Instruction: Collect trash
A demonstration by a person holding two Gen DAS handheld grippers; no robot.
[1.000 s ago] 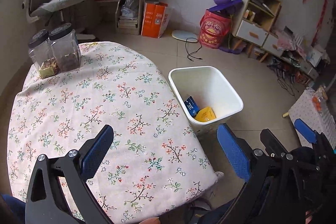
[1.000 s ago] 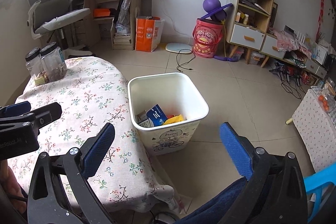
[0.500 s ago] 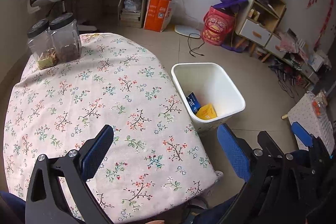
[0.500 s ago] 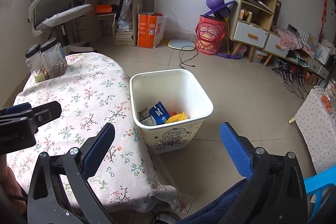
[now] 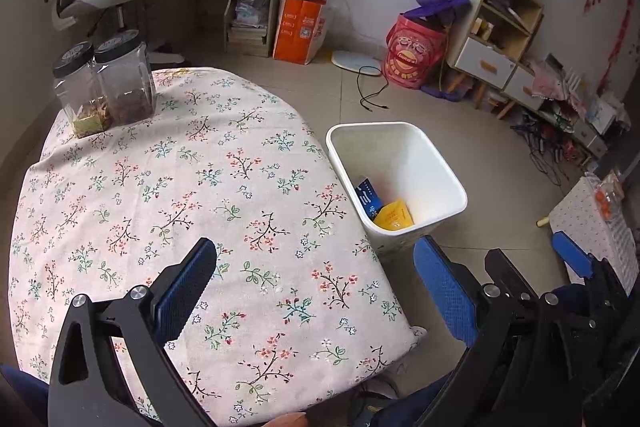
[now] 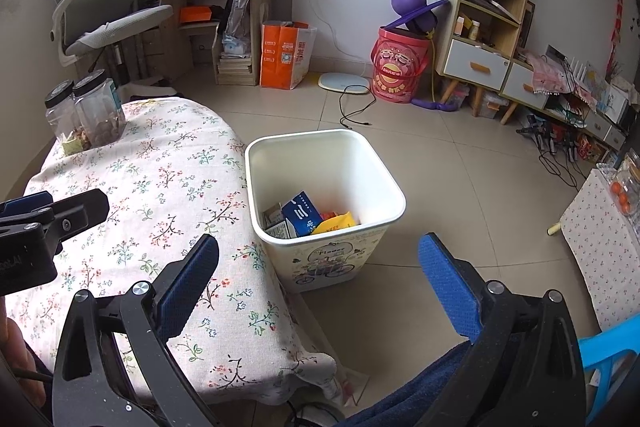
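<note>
A white bin (image 5: 436,167) (image 6: 372,167) stands on the floor just right of the table. Inside it lie a blue carton (image 6: 302,215) (image 5: 367,201), a yellow packet (image 5: 394,217) (image 6: 336,223) and other wrappers. My left gripper (image 5: 316,267) hangs open over the near edge of the floral tablecloth (image 5: 180,187), nothing between its blue pads. My right gripper (image 6: 320,267) is open too, held above the table's right edge and the floor in front of the bin. The left gripper also shows at the left edge of the right wrist view (image 6: 40,219).
Two clear jars with black lids (image 5: 106,83) (image 6: 86,115) stand at the table's far left corner. Beyond are an office chair (image 6: 108,23), a desk, an orange bag (image 6: 282,55), a red bucket (image 6: 398,67) and a shelf unit. A blue chair (image 6: 612,347) is near right.
Both views have tilted slightly, so the table and bin sit a little lower in frame. The grippers stay open and hold nothing; the bin's contents are the same.
</note>
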